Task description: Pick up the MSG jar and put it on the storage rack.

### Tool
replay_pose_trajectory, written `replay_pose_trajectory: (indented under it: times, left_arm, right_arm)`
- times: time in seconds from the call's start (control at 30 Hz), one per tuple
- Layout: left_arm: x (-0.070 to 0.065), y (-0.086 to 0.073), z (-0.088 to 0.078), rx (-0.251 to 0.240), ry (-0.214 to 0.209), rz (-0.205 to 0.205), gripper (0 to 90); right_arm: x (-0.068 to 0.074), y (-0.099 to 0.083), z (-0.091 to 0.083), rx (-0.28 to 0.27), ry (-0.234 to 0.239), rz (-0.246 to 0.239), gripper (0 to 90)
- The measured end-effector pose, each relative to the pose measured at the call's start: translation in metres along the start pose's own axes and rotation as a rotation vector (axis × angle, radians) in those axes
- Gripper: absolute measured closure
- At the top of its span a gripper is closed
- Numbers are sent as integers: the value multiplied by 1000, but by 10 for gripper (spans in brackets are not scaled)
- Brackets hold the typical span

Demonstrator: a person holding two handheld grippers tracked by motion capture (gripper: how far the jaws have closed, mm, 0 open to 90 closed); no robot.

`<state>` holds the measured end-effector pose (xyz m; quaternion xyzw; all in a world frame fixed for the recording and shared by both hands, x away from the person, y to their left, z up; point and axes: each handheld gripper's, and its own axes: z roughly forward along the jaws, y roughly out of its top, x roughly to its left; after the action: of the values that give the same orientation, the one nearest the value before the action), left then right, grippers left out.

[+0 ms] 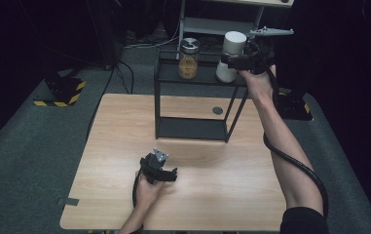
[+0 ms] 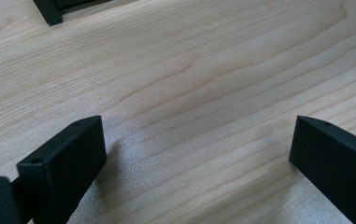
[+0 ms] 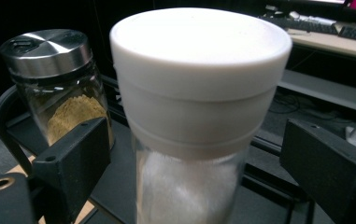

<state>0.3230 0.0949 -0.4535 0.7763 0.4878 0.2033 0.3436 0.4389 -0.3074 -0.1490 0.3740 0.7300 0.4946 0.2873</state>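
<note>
White-capped jar (image 3: pixel 192 121) is framed between the wide-open jaws of the right gripper (image 3: pixel 194 158) on the black rack's (image 1: pixel 193 78) top shelf, not gripped; a steel-lidded spice jar (image 1: pixel 189 58) is seen beside it. Left gripper (image 2: pixel 199 154) is held low over the wooden table (image 1: pixel 124 126), jaws spread wide, nothing held.

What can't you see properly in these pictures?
- White-lidded jar: its bottom is cut off by the right gripper view's lower edge.
- Spice jar: its base is hidden behind a black finger.
- Small round thing on the table: too small to identify in the high view.
</note>
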Motion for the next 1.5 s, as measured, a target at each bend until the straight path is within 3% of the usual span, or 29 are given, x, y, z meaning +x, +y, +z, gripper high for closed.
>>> replay_pose_trajectory:
  times: [0.6,0.87,1.17,1.5]
  left_arm:
    - [-1,1,0,4,4,6,39]
    - [-2,0,0,0,7,2,40]
    - [-1,0,0,0,4,1,40]
    - [-1,0,0,0,5,1,40]
  right_arm:
    - [-8,-17,-33,-25,14,-9,76]
    - [-15,-29,-50,-43,26,15,76]
    - [-20,-51,-64,-47,53,37,80]
    - [-27,-89,-72,-56,67,67,87]
